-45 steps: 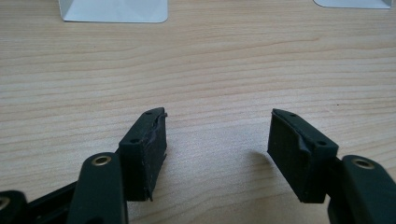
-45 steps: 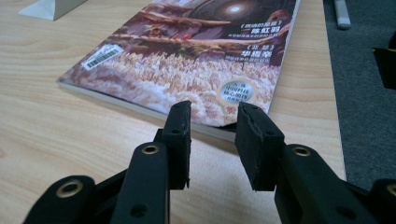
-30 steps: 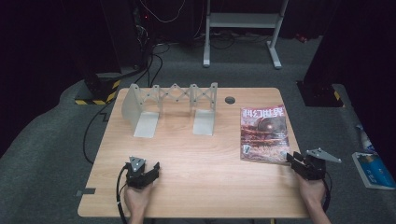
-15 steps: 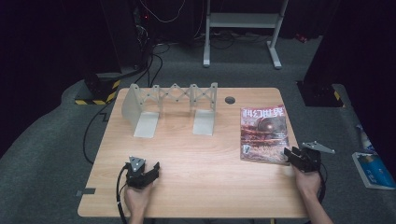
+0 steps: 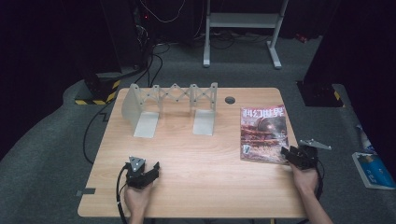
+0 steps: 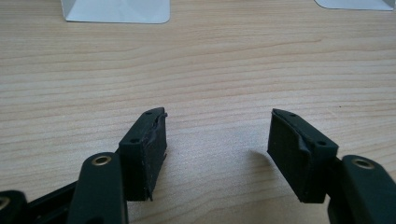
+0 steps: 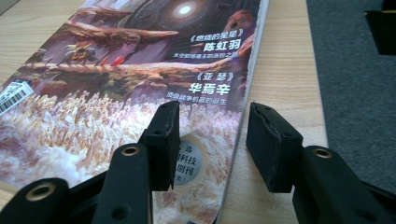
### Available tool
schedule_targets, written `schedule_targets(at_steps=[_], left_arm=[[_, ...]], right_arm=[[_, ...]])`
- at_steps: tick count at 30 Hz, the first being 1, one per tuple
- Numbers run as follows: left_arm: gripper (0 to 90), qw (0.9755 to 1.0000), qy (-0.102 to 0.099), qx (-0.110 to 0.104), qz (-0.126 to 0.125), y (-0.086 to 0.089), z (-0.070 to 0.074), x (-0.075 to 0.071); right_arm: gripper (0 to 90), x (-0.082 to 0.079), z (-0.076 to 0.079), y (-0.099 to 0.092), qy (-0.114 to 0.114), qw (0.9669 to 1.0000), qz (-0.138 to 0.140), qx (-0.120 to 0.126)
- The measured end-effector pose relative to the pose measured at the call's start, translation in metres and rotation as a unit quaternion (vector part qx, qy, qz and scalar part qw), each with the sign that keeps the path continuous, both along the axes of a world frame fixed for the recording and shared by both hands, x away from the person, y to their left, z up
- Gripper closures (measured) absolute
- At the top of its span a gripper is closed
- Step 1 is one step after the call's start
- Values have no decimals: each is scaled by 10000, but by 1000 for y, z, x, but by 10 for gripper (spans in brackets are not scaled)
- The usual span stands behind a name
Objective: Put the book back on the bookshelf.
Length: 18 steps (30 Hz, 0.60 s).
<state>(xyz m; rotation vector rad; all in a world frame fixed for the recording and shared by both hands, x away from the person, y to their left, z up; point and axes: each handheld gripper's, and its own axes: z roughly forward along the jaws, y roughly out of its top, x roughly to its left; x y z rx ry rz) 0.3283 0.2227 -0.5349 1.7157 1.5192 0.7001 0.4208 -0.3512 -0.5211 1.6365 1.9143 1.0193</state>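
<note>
A magazine [image 5: 262,130] with a dark, illustrated cover lies flat on the right side of the wooden table [image 5: 210,182]. My right gripper [image 5: 287,153] sits low at its near right corner. In the right gripper view the magazine [image 7: 140,70] runs between the jaws of the right gripper [image 7: 212,112]: one jaw is over the cover, the other over bare wood beside the spine edge. The jaws have just been opening and press on nothing. My left gripper [image 5: 152,169] rests at the near left of the table. In its own view the left gripper [image 6: 218,116] is open over bare wood.
A grey metal expanding book rack [image 5: 170,105] stands at the back of the table, with a round cable hole [image 5: 229,100] to its right. The table's right edge [image 7: 289,70] is close to the magazine, with grey carpet beyond. A blue and white object [image 5: 371,168] lies on the floor at right.
My right gripper has moved left and forward to the magazine's near right corner, and its jaws stand wider apart. The left gripper has stayed put.
</note>
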Motion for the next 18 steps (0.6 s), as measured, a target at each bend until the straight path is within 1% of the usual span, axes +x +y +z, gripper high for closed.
schedule_targets(at_steps=[3,4,9,11,14,18], left_arm=[[374,10000,1,10,1,0,0,0],[374,10000,2,16,0,0,0,0],[373,10000,4,29,-4,0,0,0],[374,10000,10,-26,10,0,0,0],[376,10000,25,-7,2,0,1,0],[379,10000,42,23,-78,-1,1,0]], right_arm=[[570,0,-1,1,-12,10000,38,4],[571,-1,-1,2,-30,10000,38,-27],[569,-2,-2,5,-27,10000,39,12],[569,-3,-2,7,-59,9999,85,-39],[568,-5,-2,11,-86,9998,139,-93],[567,-8,-2,16,-105,9997,188,-114]])
